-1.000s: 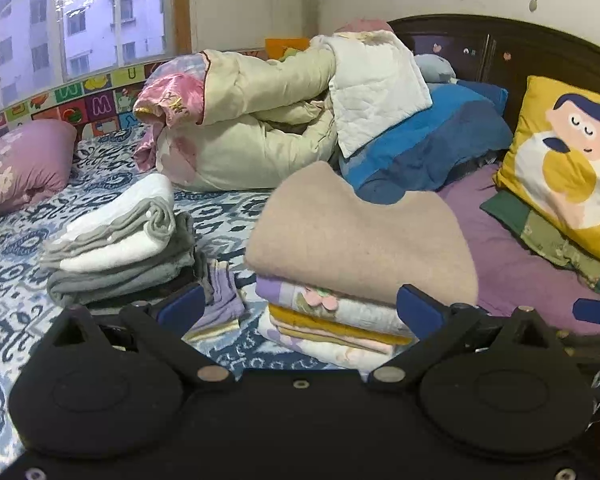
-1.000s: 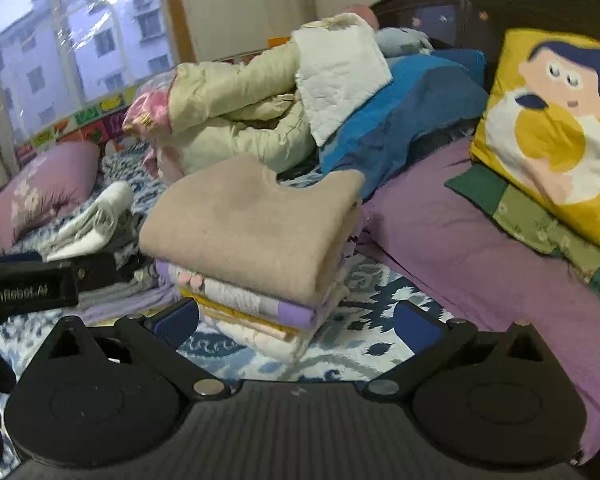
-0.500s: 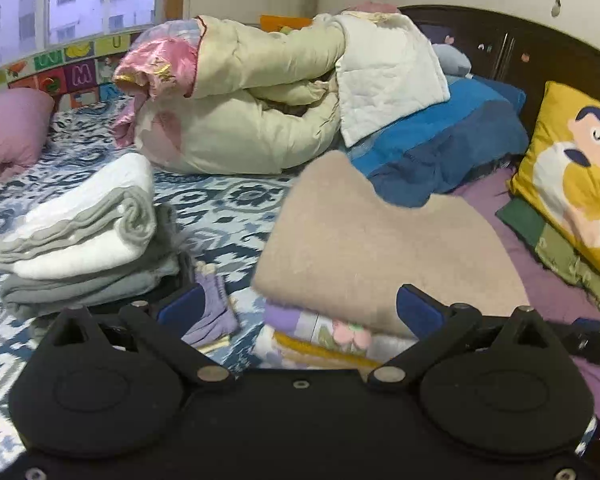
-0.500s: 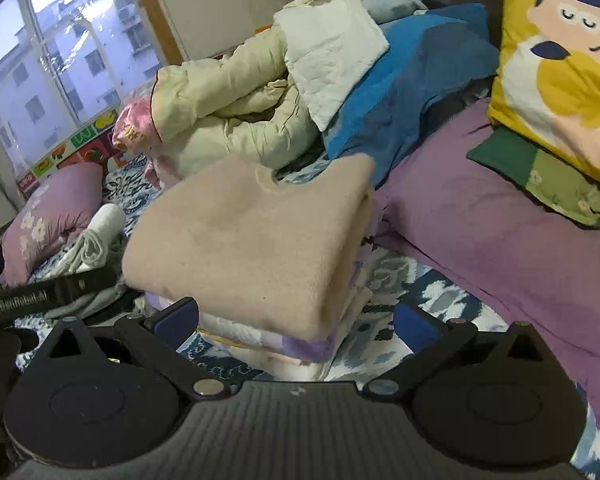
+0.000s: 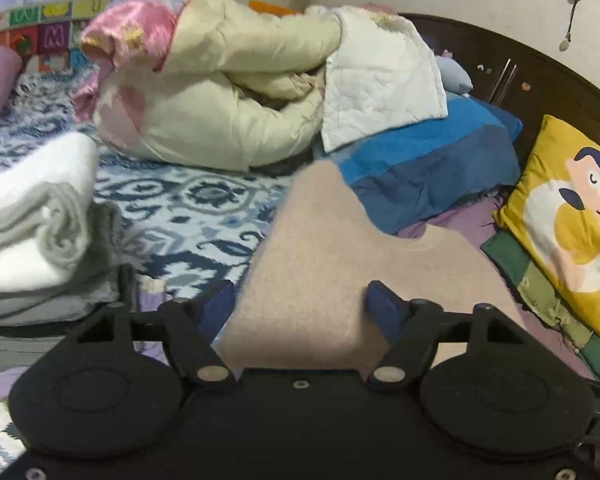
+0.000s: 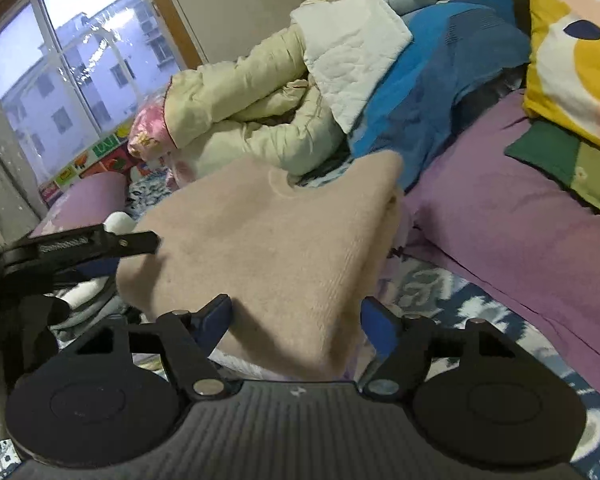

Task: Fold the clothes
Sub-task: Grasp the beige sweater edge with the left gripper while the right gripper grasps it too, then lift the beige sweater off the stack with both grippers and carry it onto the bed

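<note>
left tongs (image 5: 300,306): jaws have just been narrowing, astride the near left edge of the folded beige sweater (image 5: 340,264), pinch not confirmable | right tongs (image 6: 296,316): likewise closing around its near right corner, grip unclear | sweater: tops a stack of folded clothes on the bed (image 5: 188,208) | folded grey-white pile (image 5: 40,232): left of the stack

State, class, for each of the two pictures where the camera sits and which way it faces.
Left wrist: behind the left tongs, facing down at the beige sweater toward the headboard; only those tongs show.
Right wrist: behind the right tongs, facing the sweater and window; the left tongs show too.
Shared: sweater, cream quilt, yellow cushion.
</note>
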The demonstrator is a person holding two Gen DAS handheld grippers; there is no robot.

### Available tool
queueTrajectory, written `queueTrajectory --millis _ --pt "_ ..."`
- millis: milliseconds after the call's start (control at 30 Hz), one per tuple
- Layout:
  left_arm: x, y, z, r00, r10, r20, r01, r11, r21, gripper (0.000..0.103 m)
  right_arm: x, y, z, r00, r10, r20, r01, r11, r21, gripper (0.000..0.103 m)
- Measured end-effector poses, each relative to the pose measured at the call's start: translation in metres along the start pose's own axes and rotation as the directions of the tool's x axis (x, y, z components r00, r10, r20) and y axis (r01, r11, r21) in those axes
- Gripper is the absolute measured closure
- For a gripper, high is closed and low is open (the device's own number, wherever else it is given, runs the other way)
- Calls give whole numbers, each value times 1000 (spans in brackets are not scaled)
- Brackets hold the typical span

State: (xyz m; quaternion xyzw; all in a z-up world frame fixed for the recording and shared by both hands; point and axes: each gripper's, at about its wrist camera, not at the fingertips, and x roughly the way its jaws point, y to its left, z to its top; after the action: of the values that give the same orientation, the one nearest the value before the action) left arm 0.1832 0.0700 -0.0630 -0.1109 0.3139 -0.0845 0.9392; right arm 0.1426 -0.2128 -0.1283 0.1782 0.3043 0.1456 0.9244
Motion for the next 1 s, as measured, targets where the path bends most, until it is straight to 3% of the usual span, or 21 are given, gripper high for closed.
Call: queueTrajectory --millis 67,100,133,200,300,367,433,700,833,1000 --pt "0 2 -1 1000 -7 1 7 1000 -8 39 3 -4 0 1000 13 -4 -13 1000 20 32" --pt "-1 2 -1 1000 -10 2 10 1000 -12 50 4 -8 1 1000 31 -4 -31 999 39 34" --pt "-3 2 -2 1000 -13 8 13 1000 -7 54 5 -11 1 999 49 -4 -49 997 58 43" --pt "-9 0 -3 1000 -17 24 17 1000 11 73 5 -13 1 997 82 1 -82 994 69 48" --pt "-19 -8 -3 999 -16 47 14 999 47 83 1 -10 3 996 92 5 -92 994 56 58" --pt "-30 -15 -4 997 -32 69 27 997 68 86 -8 -8 7 995 97 21 -98 994 46 71" --pt "-43 -21 -3 995 -54 89 47 996 79 87 -18 -6 12 993 107 41 -109 993 38 76" --pt "-125 -42 11 974 -124 187 117 992 48 89 -77 4 34 973 210 97 -216 975 55 77" --pt "-182 -48 9 967 -125 224 115 992 55 89 -109 18 33 945 309 110 -318 945 74 77" --pt "-240 -35 -22 974 -38 223 25 998 61 89 -136 43 18 894 436 100 -445 890 96 77"
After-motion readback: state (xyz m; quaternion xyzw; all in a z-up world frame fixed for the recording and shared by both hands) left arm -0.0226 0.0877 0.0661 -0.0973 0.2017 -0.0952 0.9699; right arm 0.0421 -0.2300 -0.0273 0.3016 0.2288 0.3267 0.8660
